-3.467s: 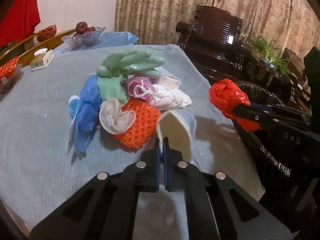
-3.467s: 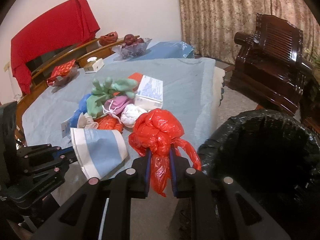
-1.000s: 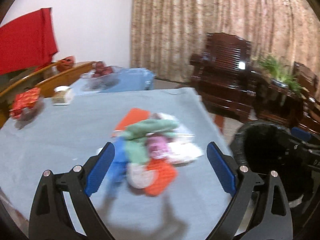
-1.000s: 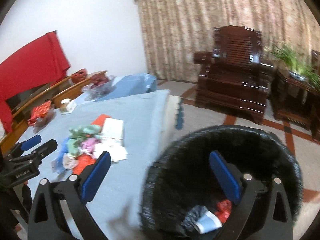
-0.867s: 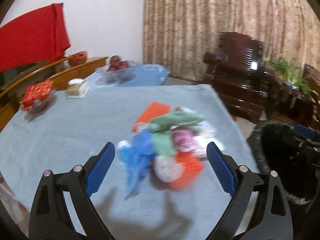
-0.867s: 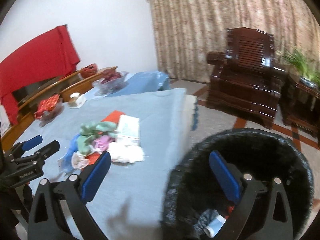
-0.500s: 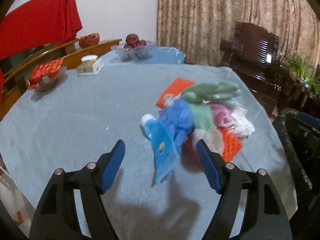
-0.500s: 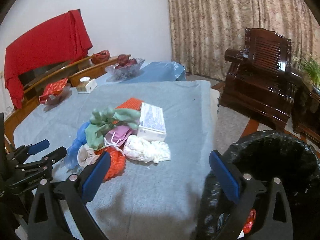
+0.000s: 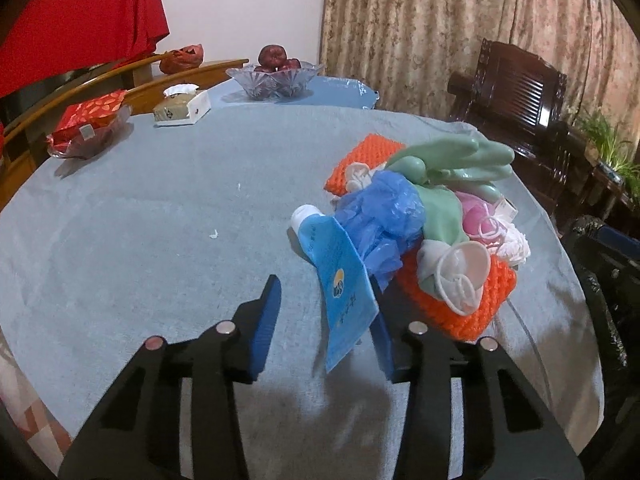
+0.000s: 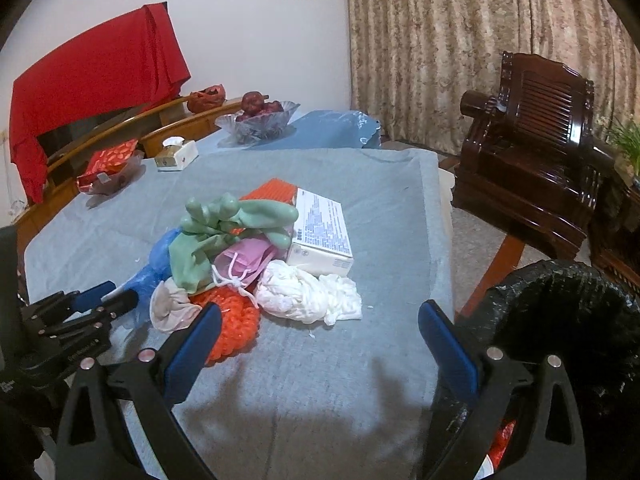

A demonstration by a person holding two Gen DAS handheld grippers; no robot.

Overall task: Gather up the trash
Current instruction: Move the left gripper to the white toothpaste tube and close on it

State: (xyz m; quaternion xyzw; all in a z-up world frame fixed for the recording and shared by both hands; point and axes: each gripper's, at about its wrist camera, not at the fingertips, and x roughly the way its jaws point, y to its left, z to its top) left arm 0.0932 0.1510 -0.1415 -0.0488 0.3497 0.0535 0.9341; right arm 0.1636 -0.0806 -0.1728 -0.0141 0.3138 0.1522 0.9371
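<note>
A trash pile lies on the grey-blue tablecloth [image 9: 160,220]: a blue tube [image 9: 340,276], a blue plastic bag [image 9: 380,216], a green rubber glove [image 9: 452,160], an orange net [image 9: 460,300], a pink mask [image 10: 248,260], white crumpled cloth [image 10: 304,292] and a white box [image 10: 320,232]. My left gripper [image 9: 326,320] is open, its fingers either side of the blue tube's flat end, not touching it. My right gripper [image 10: 320,344] is wide open and empty, in front of the white cloth. It is left of the black-lined trash bin [image 10: 568,320].
A glass fruit bowl [image 9: 276,76], a tissue box [image 9: 182,106] and a red packet in a dish [image 9: 88,124] stand at the table's far side. A dark wooden armchair [image 10: 532,152] stands to the right. Red trash [image 10: 504,440] shows in the bin.
Both grippers let go of the paper cup and red bag into the bin and swung back to the table. The left gripper has narrowed and come in around the blue tube.
</note>
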